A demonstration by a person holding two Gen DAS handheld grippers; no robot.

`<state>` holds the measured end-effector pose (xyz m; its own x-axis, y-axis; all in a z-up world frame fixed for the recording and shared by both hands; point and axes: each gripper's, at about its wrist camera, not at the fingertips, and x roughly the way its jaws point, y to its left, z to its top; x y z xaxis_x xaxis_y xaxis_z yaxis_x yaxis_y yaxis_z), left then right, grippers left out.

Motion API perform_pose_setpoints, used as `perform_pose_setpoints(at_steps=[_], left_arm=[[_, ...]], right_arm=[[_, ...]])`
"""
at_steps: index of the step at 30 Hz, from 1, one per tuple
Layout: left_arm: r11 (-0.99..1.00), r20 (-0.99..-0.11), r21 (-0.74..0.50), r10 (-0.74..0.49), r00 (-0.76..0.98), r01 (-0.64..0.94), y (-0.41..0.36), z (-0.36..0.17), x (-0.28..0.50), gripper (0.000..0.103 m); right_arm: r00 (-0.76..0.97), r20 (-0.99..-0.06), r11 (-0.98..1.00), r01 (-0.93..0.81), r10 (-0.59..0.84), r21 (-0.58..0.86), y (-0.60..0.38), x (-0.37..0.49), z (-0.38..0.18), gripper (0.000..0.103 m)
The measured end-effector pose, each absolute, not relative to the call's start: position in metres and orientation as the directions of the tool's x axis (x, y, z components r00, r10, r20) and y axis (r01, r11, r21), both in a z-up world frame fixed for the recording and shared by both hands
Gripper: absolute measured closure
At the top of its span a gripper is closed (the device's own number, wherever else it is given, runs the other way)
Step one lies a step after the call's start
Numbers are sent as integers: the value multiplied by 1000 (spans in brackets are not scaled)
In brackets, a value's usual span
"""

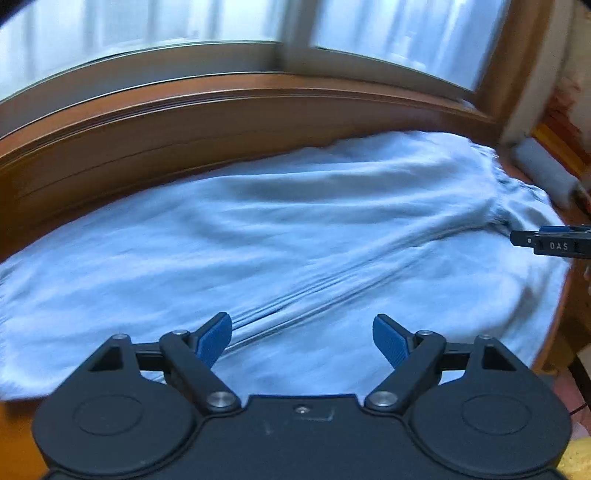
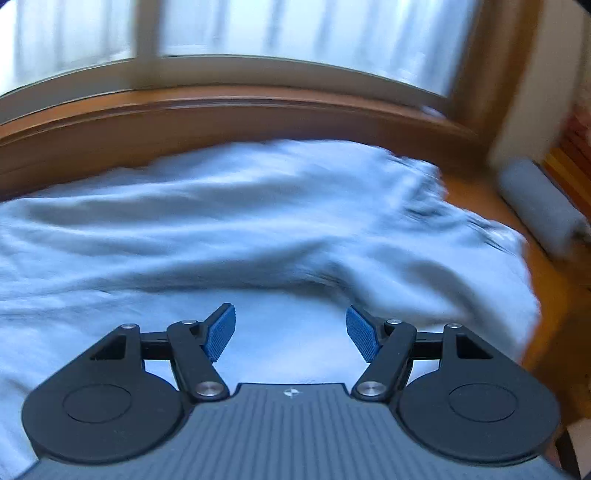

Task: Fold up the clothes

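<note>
One pale blue garment [image 1: 280, 236] lies spread lengthwise along a wooden desk [image 2: 546, 288] beneath a window [image 1: 388, 33]. Both hand-held grippers, left [image 1: 302, 341] and right [image 2: 290, 334], hover wide open, empty.

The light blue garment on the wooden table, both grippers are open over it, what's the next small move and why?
Probably lower the right gripper onto the raised fold in the light blue garment just ahead and pinch it: both it and the left gripper are open and empty.
</note>
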<state>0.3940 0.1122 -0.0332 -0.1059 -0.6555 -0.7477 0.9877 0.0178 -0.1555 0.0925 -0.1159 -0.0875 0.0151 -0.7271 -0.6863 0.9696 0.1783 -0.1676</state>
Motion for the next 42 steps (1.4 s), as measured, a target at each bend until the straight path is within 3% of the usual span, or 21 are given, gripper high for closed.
perform_pose_setpoints(at_steps=[8, 16, 21, 26, 31, 35, 42], left_arm=[[-26, -749, -83, -658, -80, 996, 55, -29, 315, 21], [199, -773, -15, -624, 115, 980, -10, -40, 213, 18], [321, -786, 63, -567, 245, 945, -46, -38, 163, 18], [313, -797, 118, -537, 278, 942, -66, -31, 134, 17], [307, -785, 132, -549, 288, 943, -85, -34, 124, 16], [307, -783, 95, -564, 262, 947, -96, -40, 125, 16], [305, -779, 49, -584, 227, 951, -107, -35, 128, 16]], right_arm=[[-53, -660, 128, 966, -750, -224, -169, -3, -83, 33], [97, -610, 350, 884, -786, -310, -228, -78, -87, 33], [148, -671, 483, 805, -727, -345, -283, -123, -104, 33], [218, -794, 595, 775, -567, -213, -314, -137, -111, 33], [241, -815, 601, 784, -527, -157, -302, -145, -114, 33], [274, -862, 583, 812, -425, -29, -289, -157, -112, 33], [298, -892, 656, 755, -341, 1, -230, -148, -107, 32]])
